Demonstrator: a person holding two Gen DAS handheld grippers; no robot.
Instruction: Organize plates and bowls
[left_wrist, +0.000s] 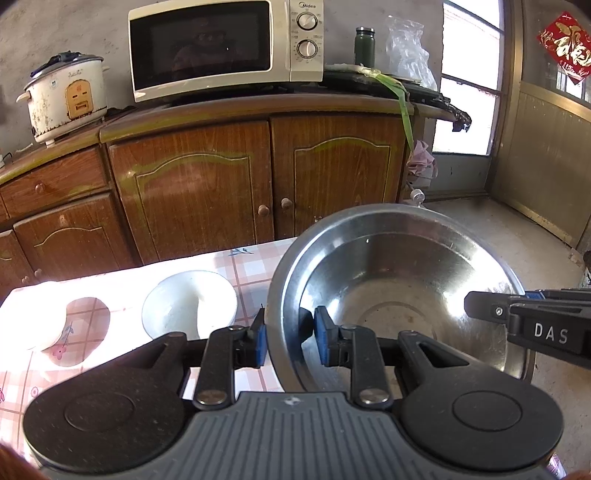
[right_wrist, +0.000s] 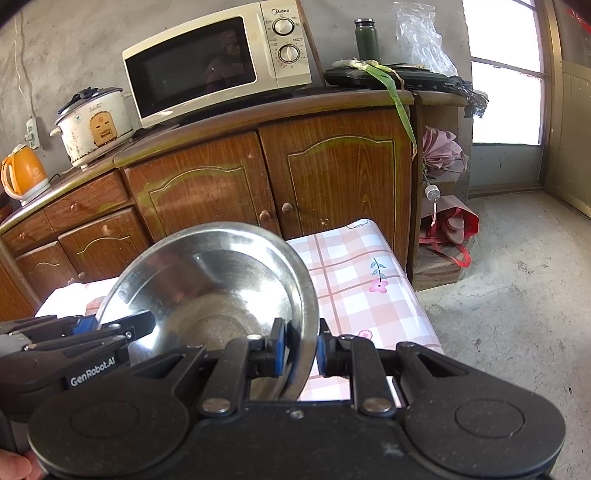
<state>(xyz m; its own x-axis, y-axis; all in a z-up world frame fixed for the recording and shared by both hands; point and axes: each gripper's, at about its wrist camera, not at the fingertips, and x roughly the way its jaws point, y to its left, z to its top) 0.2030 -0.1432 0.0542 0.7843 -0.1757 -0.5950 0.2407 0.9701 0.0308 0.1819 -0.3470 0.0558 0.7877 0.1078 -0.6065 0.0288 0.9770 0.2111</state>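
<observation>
Item: large round stainless-steel basin (left_wrist: 399, 291), shiny inside, dull at the base. We hold it by two opposite sides of its rim. Our left hand-held gripper (left_wrist: 288, 338) is clamped on the left rim, one blue pad (left_wrist: 260, 343) outside the wall and one inside. Our right hand-held gripper (right_wrist: 301, 350) is clamped on the right rim in the same way. The basin sits tilted and appears lifted over the right end of the counter (right_wrist: 354, 266), which wears a pink-and-white checked cloth with flower prints.

Also on the counter: a small white ceramic bowl (left_wrist: 190, 304) just left of the basin, and farther left a white bowl with a flower motif (left_wrist: 48, 325), much washed out by sunlight.

Step in hand, as we judge it: carrying the basin to its place. The next move calls for keeping both grips level and setting it down flat, or gathering the bowls into it.

Edges and room: the counter's right edge and far corner lie close beneath the basin, with bare concrete floor (right_wrist: 517, 295) beyond. Open cloth lies to the right and behind; the brown wooden cabinet (left_wrist: 192, 184) stands well back.
</observation>
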